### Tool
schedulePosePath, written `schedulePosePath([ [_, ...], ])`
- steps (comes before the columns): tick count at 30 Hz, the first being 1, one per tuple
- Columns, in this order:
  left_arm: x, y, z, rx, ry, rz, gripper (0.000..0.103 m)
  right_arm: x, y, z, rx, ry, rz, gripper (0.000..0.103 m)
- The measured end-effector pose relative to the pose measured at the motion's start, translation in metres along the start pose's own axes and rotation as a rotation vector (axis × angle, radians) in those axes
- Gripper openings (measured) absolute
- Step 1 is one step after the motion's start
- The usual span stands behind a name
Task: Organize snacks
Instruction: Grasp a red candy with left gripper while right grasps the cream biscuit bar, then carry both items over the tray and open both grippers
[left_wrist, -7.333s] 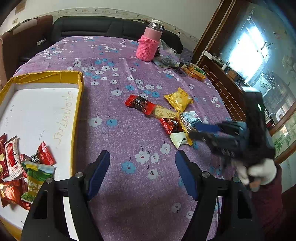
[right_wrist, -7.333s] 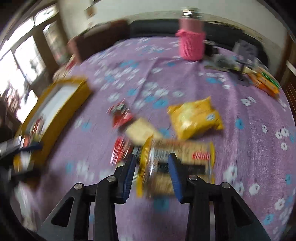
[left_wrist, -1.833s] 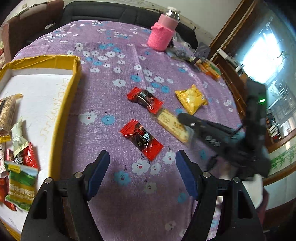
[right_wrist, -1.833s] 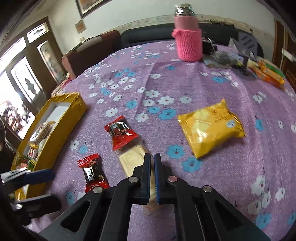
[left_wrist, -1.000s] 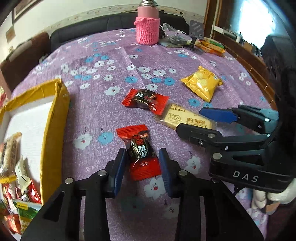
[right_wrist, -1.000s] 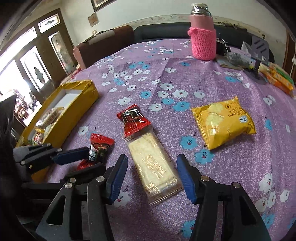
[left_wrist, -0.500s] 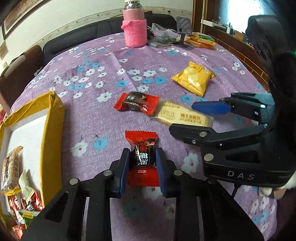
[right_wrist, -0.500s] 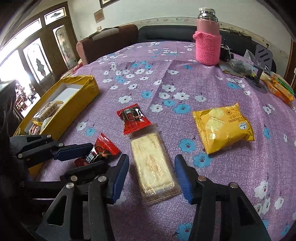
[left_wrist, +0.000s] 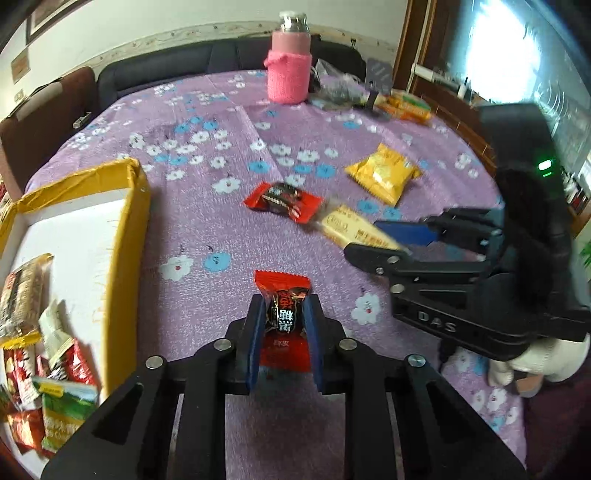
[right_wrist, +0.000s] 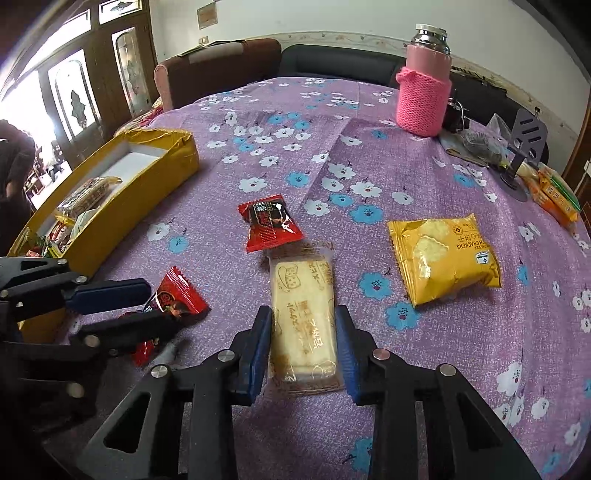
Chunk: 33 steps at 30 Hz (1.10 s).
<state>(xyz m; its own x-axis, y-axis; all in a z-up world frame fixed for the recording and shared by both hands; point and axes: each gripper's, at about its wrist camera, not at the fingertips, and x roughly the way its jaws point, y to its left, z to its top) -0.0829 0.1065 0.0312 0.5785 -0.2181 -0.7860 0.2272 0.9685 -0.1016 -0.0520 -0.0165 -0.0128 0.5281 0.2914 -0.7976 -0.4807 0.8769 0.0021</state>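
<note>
My left gripper (left_wrist: 283, 317) is shut on a small red candy packet (left_wrist: 283, 314), held just above the purple flowered tablecloth; it also shows in the right wrist view (right_wrist: 173, 300). My right gripper (right_wrist: 303, 332) has closed its blue pads against both sides of a clear-wrapped pale biscuit bar (right_wrist: 303, 317) lying on the cloth; the bar also shows in the left wrist view (left_wrist: 354, 230). A second red candy (right_wrist: 269, 221) and a yellow cracker bag (right_wrist: 441, 254) lie beyond. The yellow box (left_wrist: 131, 229) with several snacks is at the left.
A pink knit-covered flask (right_wrist: 424, 96) stands at the far side of the table. Orange packets (right_wrist: 556, 197), a dark phone stand (right_wrist: 526, 147) and a clear bag sit at the far right. A sofa and brown chair are behind the table.
My left gripper has closed on the red candy and lifted it slightly. My right gripper has narrowed around the biscuit bar.
</note>
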Motion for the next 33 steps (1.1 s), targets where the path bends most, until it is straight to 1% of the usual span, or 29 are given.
schedulePosePath([
  [6, -0.027, 0.01, -0.005, -0.037, -0.058, -0.022, 0.019, -0.008, -0.003, 0.0, 0.029, -0.024, 0.029, 0.035],
  [9, -0.037, 0.019, -0.004, -0.065, -0.058, -0.045, 0.019, -0.018, -0.007, 0.003, 0.059, -0.057, 0.044, 0.035],
  [12, -0.052, 0.029, 0.0, -0.094, -0.102, -0.047, 0.019, -0.033, -0.014, 0.004, 0.125, -0.112, 0.1, 0.035],
  [15, -0.05, 0.028, -0.001, -0.102, -0.1, -0.065, 0.019, -0.039, -0.016, 0.005, 0.141, -0.139, 0.102, 0.035],
  [17, -0.044, 0.024, -0.002, -0.094, -0.089, -0.06, 0.019, -0.038, -0.019, 0.006, 0.161, -0.138, 0.114, 0.035],
  [19, -0.033, 0.019, -0.001, -0.088, -0.067, -0.072, 0.02, -0.036, -0.022, 0.006, 0.171, -0.133, 0.121, 0.035],
  [20, -0.023, 0.015, 0.001, -0.075, -0.04, -0.069, 0.021, -0.036, -0.023, 0.006, 0.179, -0.13, 0.126, 0.035],
  [21, -0.017, 0.011, 0.001, -0.061, -0.021, -0.059, 0.026, -0.037, -0.024, 0.005, 0.184, -0.13, 0.131, 0.035],
  [22, -0.011, 0.007, 0.001, -0.047, -0.008, -0.049, 0.034, -0.038, -0.026, 0.004, 0.192, -0.13, 0.137, 0.035],
  [23, -0.001, 0.002, 0.001, -0.027, 0.012, -0.038, 0.039, -0.038, -0.027, 0.004, 0.197, -0.131, 0.14, 0.035],
  [24, 0.004, -0.001, 0.0, -0.014, 0.025, -0.028, 0.046, -0.038, -0.028, 0.004, 0.202, -0.132, 0.145, 0.035],
  [25, 0.01, -0.004, 0.001, 0.0, 0.039, -0.011, 0.05, -0.038, -0.029, 0.004, 0.208, -0.133, 0.15, 0.035],
  [27, 0.025, -0.012, 0.002, 0.044, 0.065, 0.027, 0.05, -0.038, -0.029, 0.004, 0.218, -0.131, 0.158, 0.035],
  [28, 0.03, -0.015, 0.001, 0.067, 0.073, 0.051, 0.048, -0.037, -0.03, 0.003, 0.222, -0.13, 0.16, 0.035],
  [29, 0.03, -0.019, 0.0, 0.093, 0.05, 0.071, 0.04, -0.037, -0.03, 0.003, 0.225, -0.13, 0.157, 0.035],
  [30, 0.029, -0.019, 0.001, 0.088, 0.053, 0.049, 0.022, -0.036, -0.03, 0.003, 0.228, -0.129, 0.156, 0.035],
  [31, 0.028, -0.018, 0.001, 0.08, 0.06, 0.04, 0.022, -0.036, -0.031, 0.003, 0.229, -0.13, 0.157, 0.035],
  [33, 0.023, -0.018, 0.0, 0.079, 0.051, 0.032, 0.022, -0.037, -0.031, 0.003, 0.235, -0.137, 0.16, 0.035],
])
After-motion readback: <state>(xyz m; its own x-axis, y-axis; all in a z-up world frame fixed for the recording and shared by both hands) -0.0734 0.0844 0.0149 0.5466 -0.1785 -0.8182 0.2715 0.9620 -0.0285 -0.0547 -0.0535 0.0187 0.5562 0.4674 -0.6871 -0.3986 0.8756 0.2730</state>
